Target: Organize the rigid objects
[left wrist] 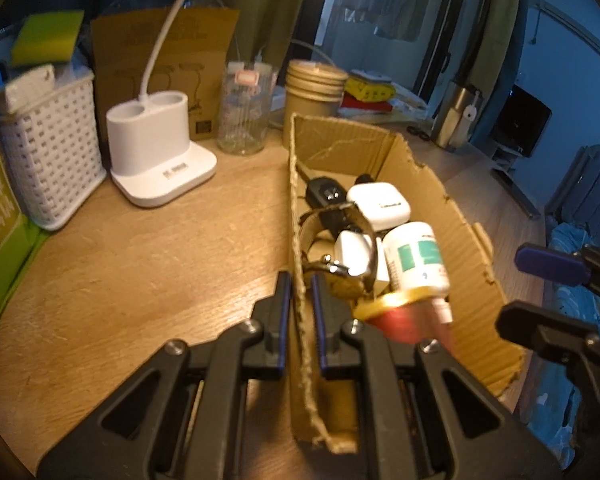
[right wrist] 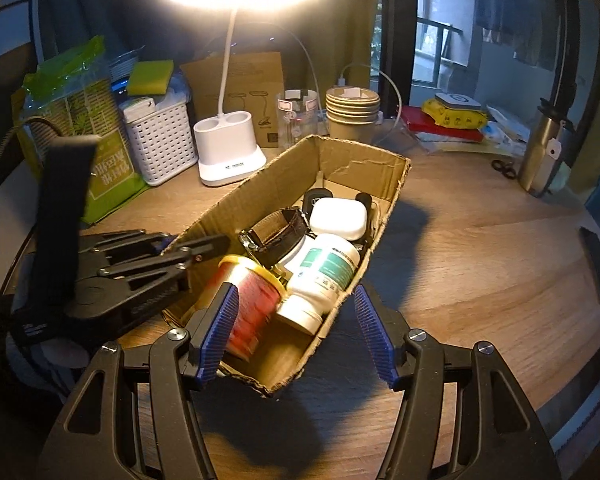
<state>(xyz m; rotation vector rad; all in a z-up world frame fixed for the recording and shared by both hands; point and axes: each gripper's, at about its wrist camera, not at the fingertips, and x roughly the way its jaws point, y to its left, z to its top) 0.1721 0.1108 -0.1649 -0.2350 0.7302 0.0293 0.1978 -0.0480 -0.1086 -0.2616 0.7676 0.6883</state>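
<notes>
A torn cardboard box (left wrist: 464, 280) (right wrist: 260, 184) sits on the wooden desk, and its near end looks raised above its shadow. Inside lie a red can with a yellow lid (left wrist: 400, 320) (right wrist: 252, 300), a white bottle with a green label (left wrist: 416, 256) (right wrist: 324, 268), a brown-strap watch (right wrist: 276, 232), a white earbud case (left wrist: 380, 204) (right wrist: 340, 218) and a black key fob (left wrist: 324, 194). My left gripper (left wrist: 300, 300) (right wrist: 192, 246) is shut on the box's left wall. My right gripper (right wrist: 296, 324) (left wrist: 536, 292) stands open astride the box's near end, and its right pad is clear of the wall.
Along the back stand a white lamp base (left wrist: 160, 160) (right wrist: 228, 152), a white basket (left wrist: 48, 160), a glass (left wrist: 246, 108), stacked paper cups (right wrist: 352, 112) and a green package (right wrist: 100, 160). A steel bottle (right wrist: 548, 152) and scissors (right wrist: 504, 168) sit far right, near the desk's curved edge.
</notes>
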